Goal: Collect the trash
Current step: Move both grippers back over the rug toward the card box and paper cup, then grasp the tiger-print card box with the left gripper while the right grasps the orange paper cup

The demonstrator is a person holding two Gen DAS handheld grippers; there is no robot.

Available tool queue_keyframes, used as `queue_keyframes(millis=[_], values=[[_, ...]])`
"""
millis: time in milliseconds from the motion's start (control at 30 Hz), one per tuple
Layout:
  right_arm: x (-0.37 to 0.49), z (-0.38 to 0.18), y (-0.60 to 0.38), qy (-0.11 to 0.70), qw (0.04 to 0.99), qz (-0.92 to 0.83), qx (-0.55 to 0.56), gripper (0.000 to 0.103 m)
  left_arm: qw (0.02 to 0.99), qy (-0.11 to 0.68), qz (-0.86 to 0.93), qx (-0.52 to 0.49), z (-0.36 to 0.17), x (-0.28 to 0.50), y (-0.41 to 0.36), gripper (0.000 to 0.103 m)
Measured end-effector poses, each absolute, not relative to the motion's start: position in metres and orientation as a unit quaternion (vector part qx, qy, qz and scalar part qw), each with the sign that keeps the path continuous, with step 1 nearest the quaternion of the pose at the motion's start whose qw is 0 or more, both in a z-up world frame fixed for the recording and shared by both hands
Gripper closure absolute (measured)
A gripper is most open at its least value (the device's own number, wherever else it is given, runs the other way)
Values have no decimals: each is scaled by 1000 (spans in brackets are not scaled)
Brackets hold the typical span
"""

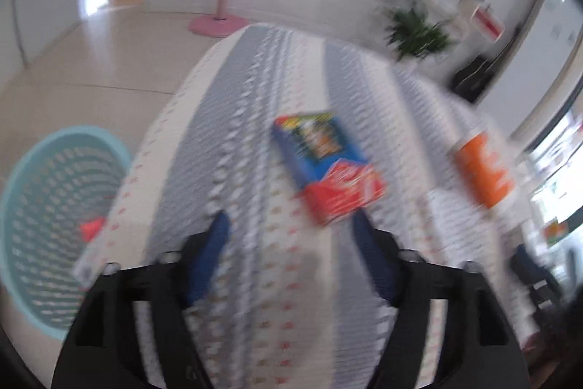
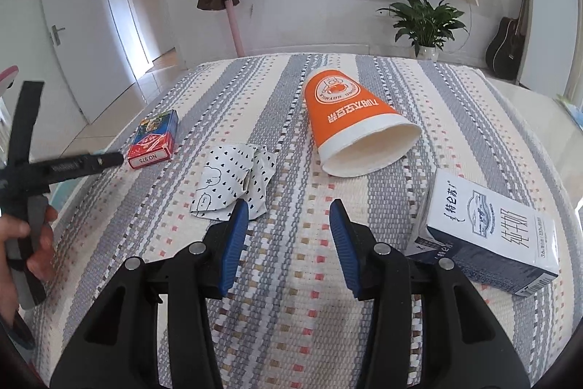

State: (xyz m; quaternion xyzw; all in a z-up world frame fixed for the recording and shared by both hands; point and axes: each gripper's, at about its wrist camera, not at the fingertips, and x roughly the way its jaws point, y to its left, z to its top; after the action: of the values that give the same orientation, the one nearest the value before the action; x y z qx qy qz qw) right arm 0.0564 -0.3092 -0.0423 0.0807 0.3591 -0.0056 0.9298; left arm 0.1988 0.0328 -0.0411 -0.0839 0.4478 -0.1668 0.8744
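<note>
The right gripper (image 2: 289,221) hovers with its blue-padded fingers (image 2: 235,243) spread wide and empty over the striped woven cloth surface (image 2: 291,316). Ahead lie a crumpled white heart-print paper (image 2: 233,185), a tipped orange paper cup (image 2: 357,123), a white-and-navy milk carton (image 2: 488,232) and a small red-and-blue card box (image 2: 155,139). The left gripper (image 1: 291,232), also wide and empty, nears that box in a blurred view; a light blue mesh plastic basket (image 1: 54,206) sits beside the surface.

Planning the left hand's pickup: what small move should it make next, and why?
Probably ease the open left tongs forward to straddle the small red-and-blue card box: it lies flat on the striped tablecloth, just ahead of the fingertips and slightly right. Nothing is held, and the turquoise mesh basket waits alongside.
</note>
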Motion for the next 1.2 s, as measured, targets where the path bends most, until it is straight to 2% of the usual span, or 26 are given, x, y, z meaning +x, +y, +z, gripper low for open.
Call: queue_keyframes(millis=[33, 133, 367, 400, 467, 633, 933, 1000, 1067, 1200], values=[[57, -41, -310, 359, 930, -4, 82, 60, 871, 451, -172, -95, -39, 202, 30, 18], [60, -35, -315, 355, 931, -1, 83, 60, 856, 473, -178, -107, -40, 224, 9, 18], [94, 10, -352, 334, 939, -14, 78, 38, 856, 507, -73, -70, -55, 256, -25, 19], [100, 13, -357, 338, 938, -18, 79, 37, 857, 508, -63, -60, -55, 258, -30, 20], [117, 14, -371, 353, 931, -28, 86, 37, 860, 506, -52, -29, -54, 259, -38, 38], [153, -5, -398, 407, 905, -26, 119, 37, 867, 494, -66, -13, -48, 239, -23, 42], [179, -31, -390, 464, 878, -40, 114, 37, 887, 444, -123, 44, -18, 165, 0, 42], [180, -36, -386, 464, 878, -44, 108, 33, 888, 437, -137, 36, -13, 151, 9, 42], [181, -39, -384, 461, 880, -57, 102, 23, 891, 429, -145, 31, -10, 147, 12, 41], [184, -45, -387, 467, 873, -67, 119, 18, 894, 416, -164, 28, -2, 135, 17, 41]])
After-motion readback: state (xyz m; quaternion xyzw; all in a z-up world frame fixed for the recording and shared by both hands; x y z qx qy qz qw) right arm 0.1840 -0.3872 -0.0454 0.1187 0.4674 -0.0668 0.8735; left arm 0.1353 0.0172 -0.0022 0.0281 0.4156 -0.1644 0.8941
